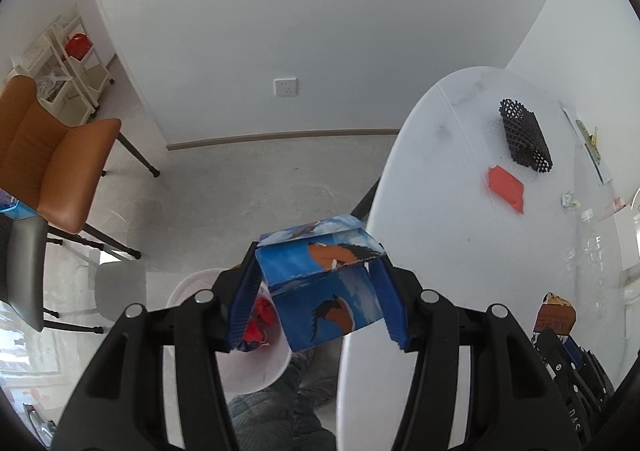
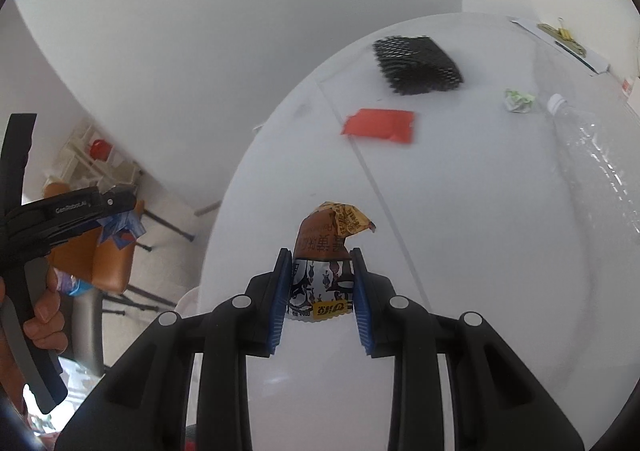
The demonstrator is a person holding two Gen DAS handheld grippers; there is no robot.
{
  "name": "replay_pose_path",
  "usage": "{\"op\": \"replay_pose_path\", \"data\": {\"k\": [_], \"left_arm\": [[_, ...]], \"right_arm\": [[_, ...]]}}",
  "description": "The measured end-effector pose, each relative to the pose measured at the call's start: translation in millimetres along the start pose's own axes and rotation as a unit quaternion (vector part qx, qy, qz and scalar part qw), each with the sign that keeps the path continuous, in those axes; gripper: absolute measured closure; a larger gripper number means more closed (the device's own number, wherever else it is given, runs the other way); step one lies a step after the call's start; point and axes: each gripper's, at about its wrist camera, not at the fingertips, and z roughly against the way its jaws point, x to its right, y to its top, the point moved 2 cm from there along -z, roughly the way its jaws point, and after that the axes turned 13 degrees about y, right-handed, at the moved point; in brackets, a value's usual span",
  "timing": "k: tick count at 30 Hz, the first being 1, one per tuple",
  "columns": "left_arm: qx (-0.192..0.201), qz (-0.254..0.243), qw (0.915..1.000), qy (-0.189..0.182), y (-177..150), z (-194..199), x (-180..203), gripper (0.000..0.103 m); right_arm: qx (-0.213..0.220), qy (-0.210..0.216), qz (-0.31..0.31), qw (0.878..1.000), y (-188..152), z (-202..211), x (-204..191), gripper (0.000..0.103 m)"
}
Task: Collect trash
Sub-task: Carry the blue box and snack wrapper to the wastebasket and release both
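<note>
White surface (image 2: 440, 251) is carrying litter; left hand-held gripper (image 1: 320, 287) is pinching a light, crushable blue carton (image 1: 320, 283) above the bin (image 1: 256, 371), right hand-held gripper (image 2: 320, 291) clamping a crinkly wrapper (image 2: 328, 247).

left gripper (image 1: 318, 303) clamping blue carton (image 1: 324, 287), white bin (image 1: 240, 367) below

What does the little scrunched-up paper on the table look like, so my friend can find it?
Look at the white oval table, far side, beyond the red packet. Just left of the clear bottle's white cap sits the crumpled paper ball. It is the only small white-and-green wad there.
</note>
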Motion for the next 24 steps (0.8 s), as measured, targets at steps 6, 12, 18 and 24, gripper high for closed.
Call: {"op": "replay_pose_path", "data": {"k": [6,12,18,24], "left_arm": [[-0.009,-0.005,0.9997,0.020,-38,2,-63,0.050],[-0.033,-0.028,0.9989,0.019,-68,-17,-110,0.050],[-0.061,-0.074,0.9954,-0.006,-95,-51,-144,0.050],[-0.115,-0.114,0.9862,-0.036,-116,-110,-151,0.050]], "right_arm": [[-0.043,0.055,0.054,0.996,-30,-22,-73,0.073],[-0.067,0.078,0.073,0.992,-58,-46,-133,0.073],[-0.071,0.073,0.060,0.993,-82,-68,-174,0.073],[-0.077,0.052,0.036,0.995,-101,-85,-192,0.072]]}}
